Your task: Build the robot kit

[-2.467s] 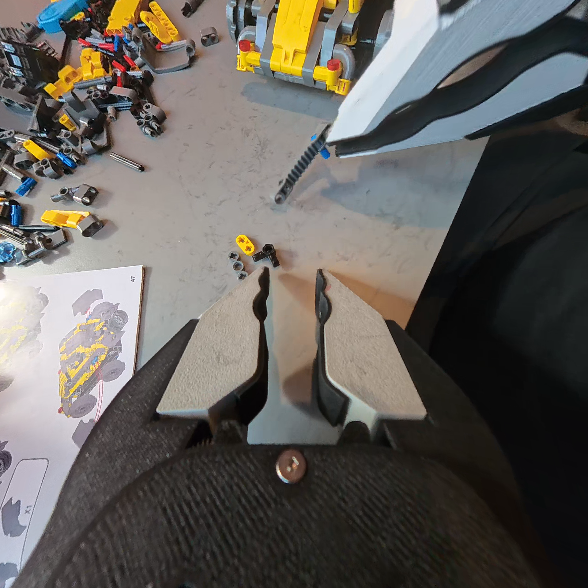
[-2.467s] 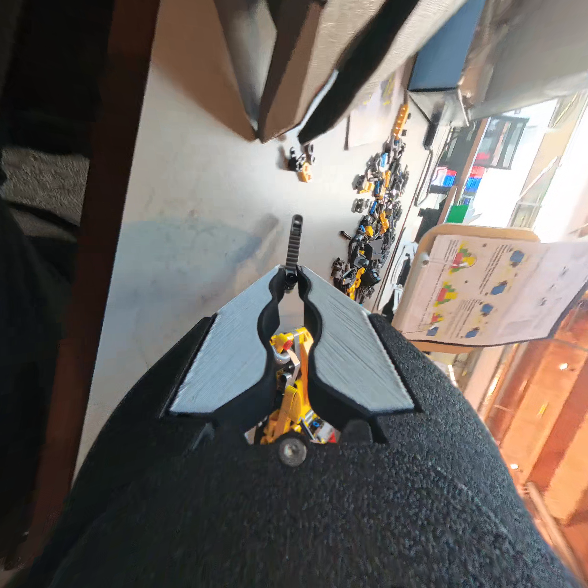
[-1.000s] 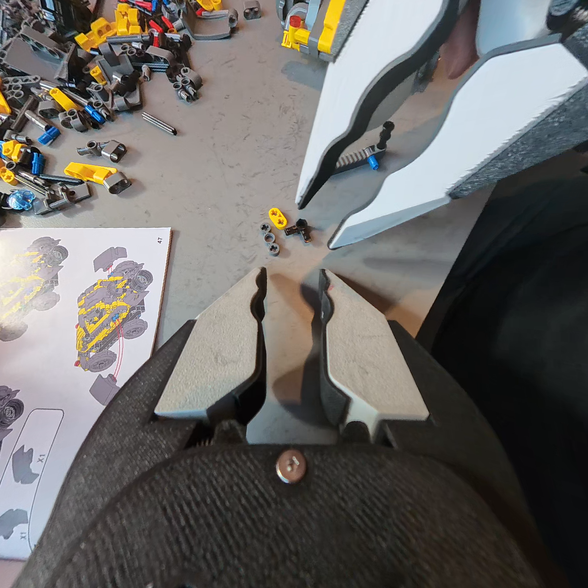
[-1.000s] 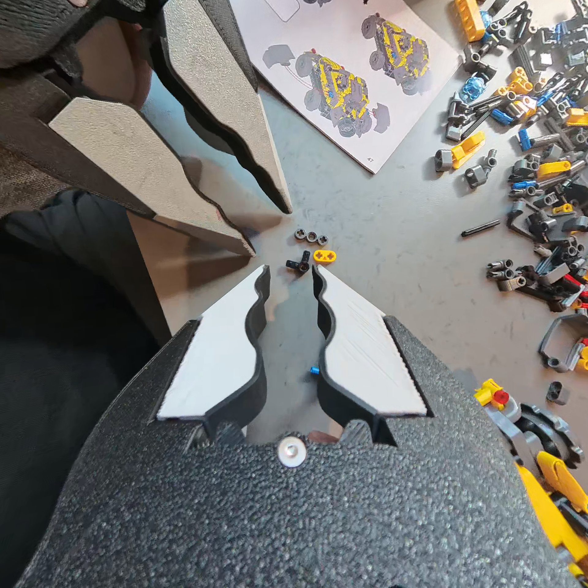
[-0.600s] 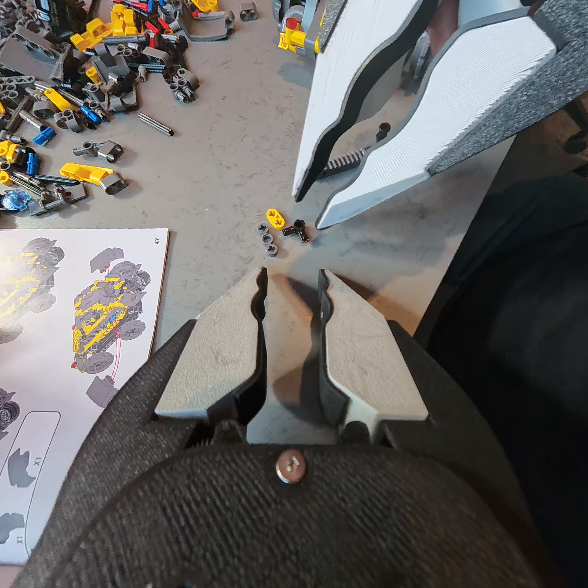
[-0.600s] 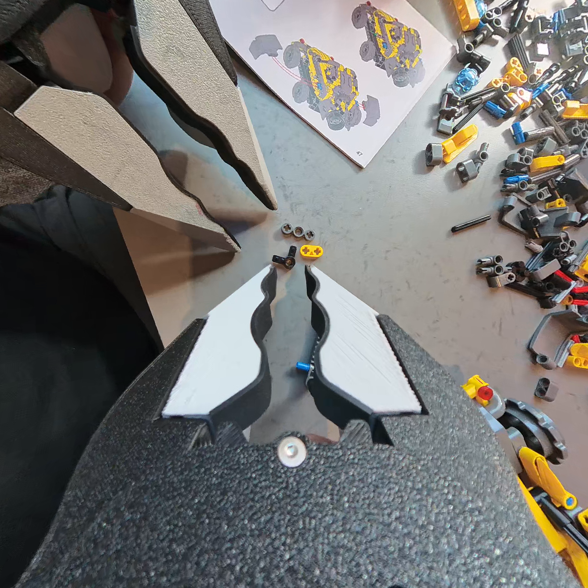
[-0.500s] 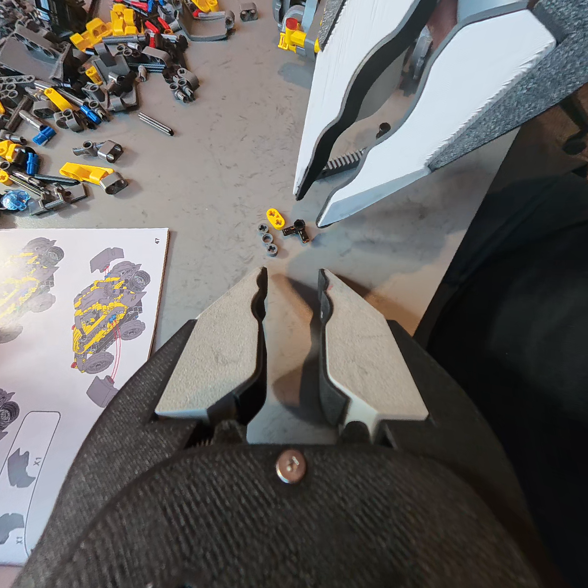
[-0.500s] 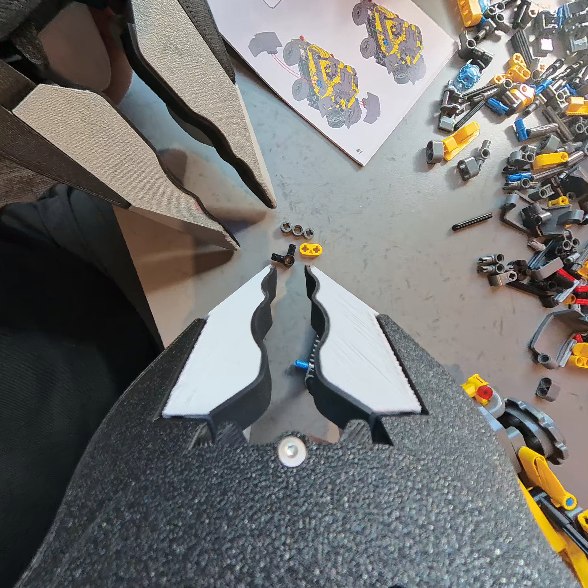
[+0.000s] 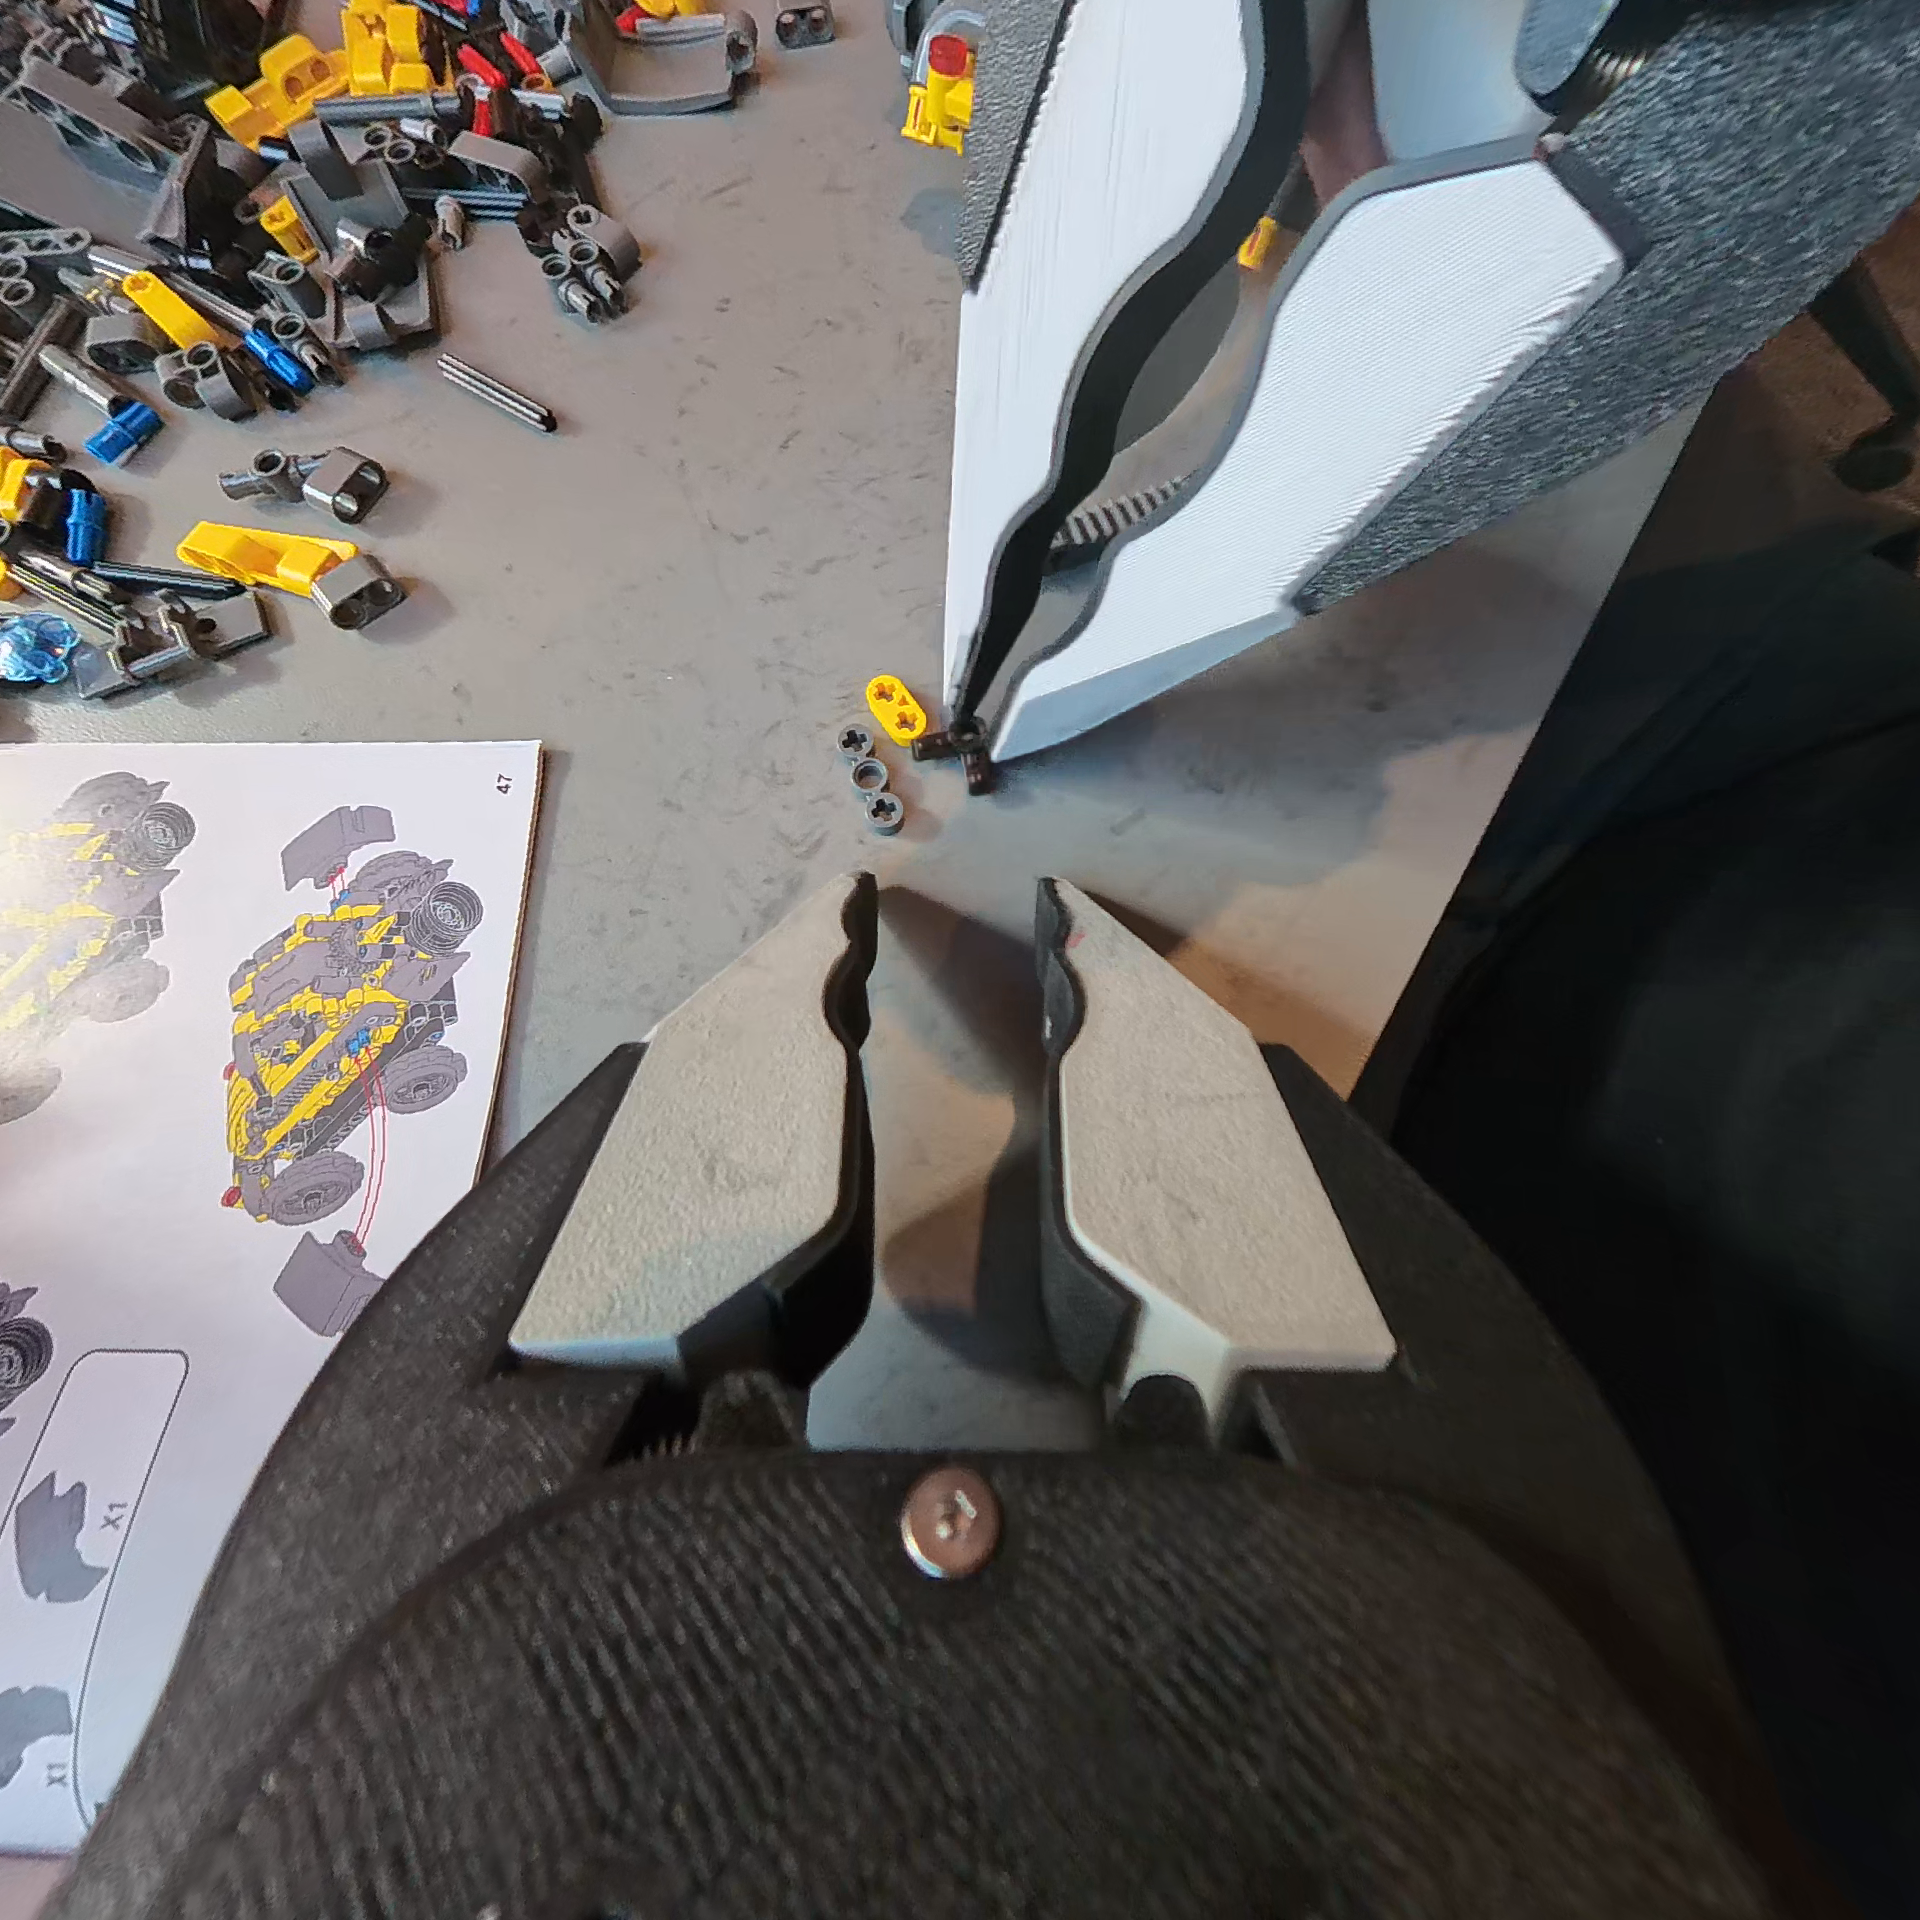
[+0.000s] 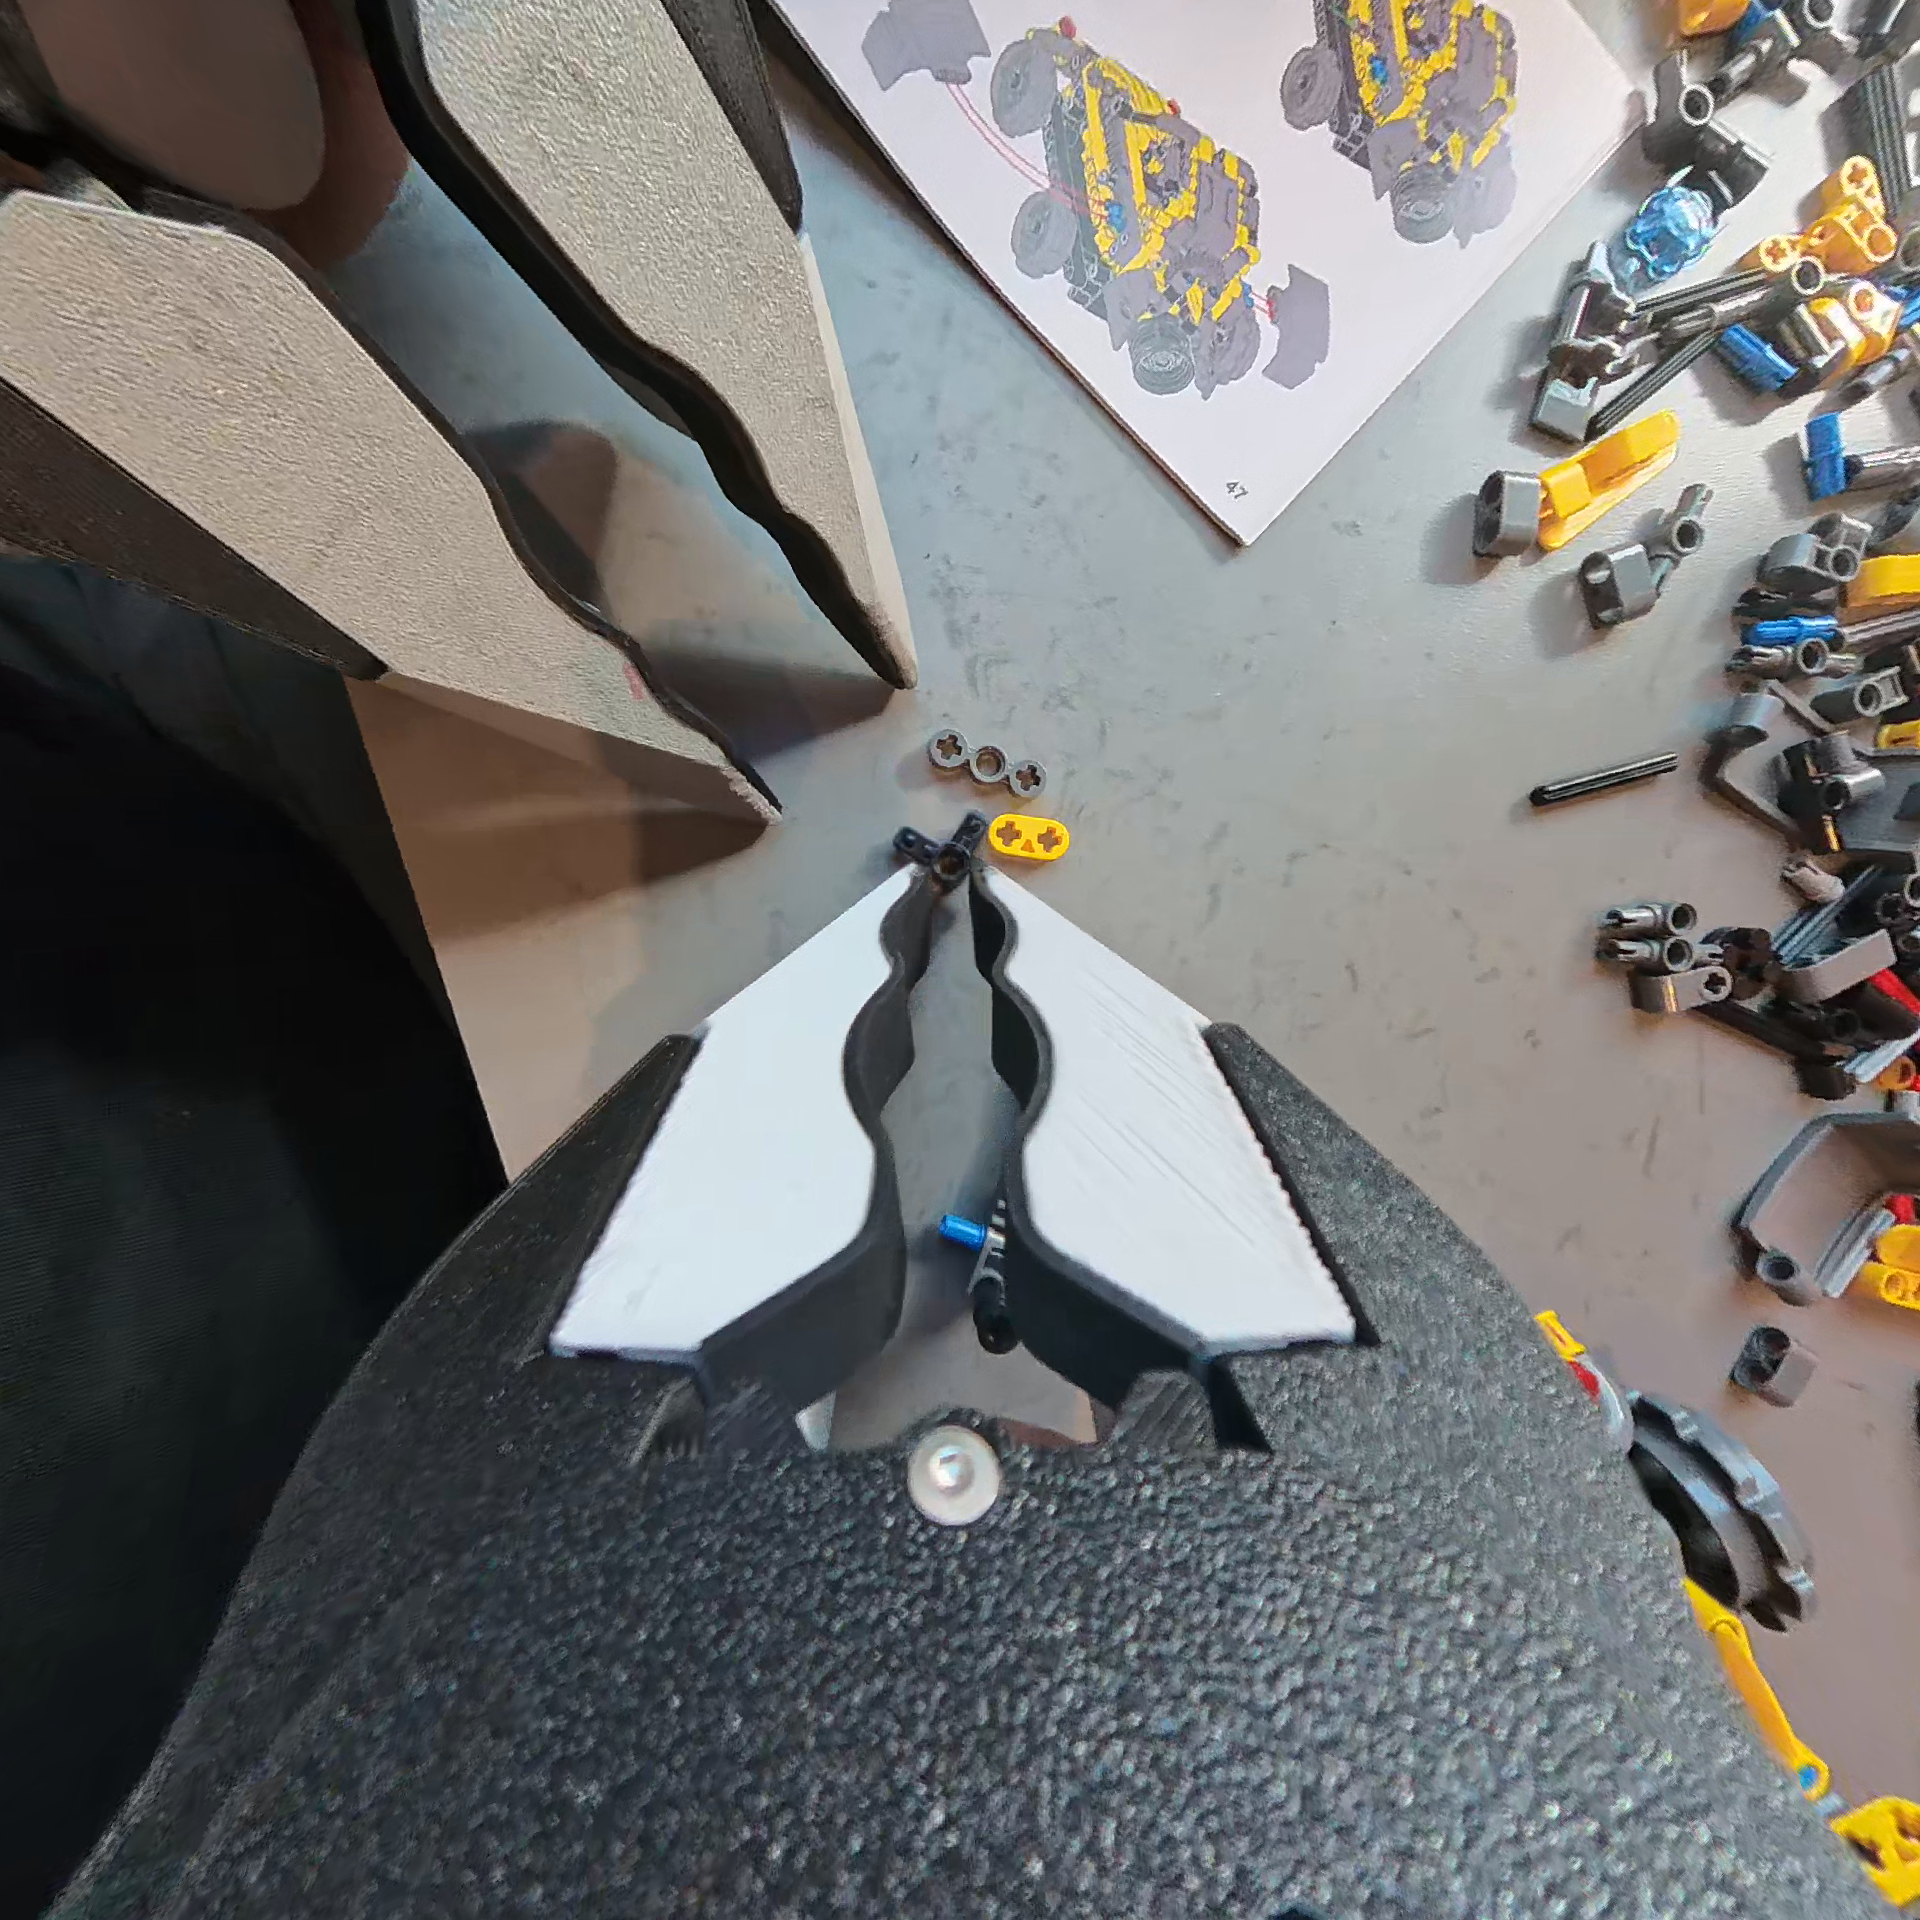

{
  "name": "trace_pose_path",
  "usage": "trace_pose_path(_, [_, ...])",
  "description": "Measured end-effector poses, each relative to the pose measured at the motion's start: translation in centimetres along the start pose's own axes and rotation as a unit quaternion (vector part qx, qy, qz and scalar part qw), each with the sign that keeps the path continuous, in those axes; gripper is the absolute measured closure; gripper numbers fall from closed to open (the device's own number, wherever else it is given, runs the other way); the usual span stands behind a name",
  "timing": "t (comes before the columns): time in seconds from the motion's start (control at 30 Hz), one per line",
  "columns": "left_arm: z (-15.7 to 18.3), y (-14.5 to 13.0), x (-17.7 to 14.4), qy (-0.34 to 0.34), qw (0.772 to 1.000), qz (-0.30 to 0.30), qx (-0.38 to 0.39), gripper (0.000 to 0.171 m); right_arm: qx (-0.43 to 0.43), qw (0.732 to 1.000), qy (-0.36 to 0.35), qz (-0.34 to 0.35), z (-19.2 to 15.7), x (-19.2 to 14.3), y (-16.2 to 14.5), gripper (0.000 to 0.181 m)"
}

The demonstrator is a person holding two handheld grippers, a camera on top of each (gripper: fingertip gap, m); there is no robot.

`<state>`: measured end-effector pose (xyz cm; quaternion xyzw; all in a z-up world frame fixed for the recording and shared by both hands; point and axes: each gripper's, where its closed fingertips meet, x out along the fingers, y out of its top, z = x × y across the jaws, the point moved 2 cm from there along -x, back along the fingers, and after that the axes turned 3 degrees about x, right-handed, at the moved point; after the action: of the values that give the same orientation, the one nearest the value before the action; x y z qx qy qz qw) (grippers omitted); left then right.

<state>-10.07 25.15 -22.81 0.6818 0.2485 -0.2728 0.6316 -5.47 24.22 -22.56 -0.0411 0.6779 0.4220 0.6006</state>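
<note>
We see the right gripper [image 10: 943, 881] with its jaws drawn nearly together around the black angled connector [image 10: 940, 850], which lies on the grey counter [image 10: 1247, 831] at their very tips, between the yellow two-hole liftarm [image 10: 1029, 836] and the counter's edge. The left gripper [image 9: 956, 904] hovers near, jaws apart and empty, well short of the connector.

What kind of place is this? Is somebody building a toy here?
It looks like a toy-building table, probably a hobby or work desk. A grey tabletop holds a pile of loose building-toy pieces, and an open instruction booklet shows a yellow vehicle. Two hand-held grippers work over it.
</note>
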Motion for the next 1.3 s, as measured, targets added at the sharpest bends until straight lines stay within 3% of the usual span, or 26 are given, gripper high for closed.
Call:
trace_pose_path(0.33, [0.4,0.3,0.1,-0.001,1.000,0.004,0.014,0.146,-0.040,0.999,-0.014,0.013,-0.7,-0.8,0.5,0.175])
trace_pose_path(0.57, [1.6,1.2,0.7,0.004,0.999,0.014,0.042,0.159,-0.084,0.995,-0.046,0.030,-1.5,-1.9,0.5,0.175])
trace_pose_path(1.03, [2.1,1.7,0.8,-0.011,0.999,0.026,0.021,0.167,-0.147,0.983,-0.085,0.069,-2.3,-2.6,0.7,0.175])
trace_pose_path(1.3, [1.4,2.2,0.3,0.019,0.998,0.052,0.013,0.170,-0.091,0.988,-0.070,0.106,-1.9,-3.0,1.0,0.174])
